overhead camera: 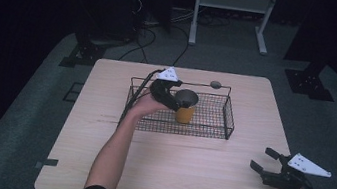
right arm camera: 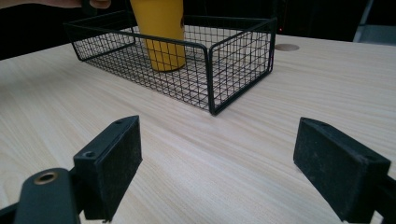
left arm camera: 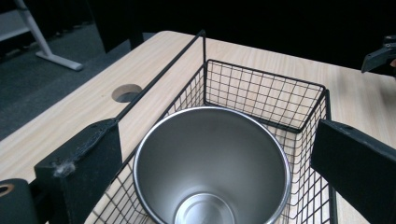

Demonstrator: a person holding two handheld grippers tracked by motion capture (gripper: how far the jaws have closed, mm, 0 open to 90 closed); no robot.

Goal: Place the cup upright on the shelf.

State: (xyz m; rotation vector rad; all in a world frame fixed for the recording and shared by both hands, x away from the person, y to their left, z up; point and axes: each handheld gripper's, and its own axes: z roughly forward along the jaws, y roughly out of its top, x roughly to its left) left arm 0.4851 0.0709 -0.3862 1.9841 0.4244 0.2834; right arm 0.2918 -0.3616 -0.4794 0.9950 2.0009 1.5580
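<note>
High view: cup (overhead camera: 185, 108) stands upright in basket (overhead camera: 228, 114), centre frame; my left gripper (overhead camera: 170, 95) straddles its rim, jaws open. Right gripper (overhead camera: 266, 163), lower right, open, idle.

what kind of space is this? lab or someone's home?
Likely a lab or recording studio, not a home: a lone wooden table on grey carpet, black drapes all round, stand bases and loose cables on the floor behind. On the table, a wire basket holding a yellow cup.
</note>
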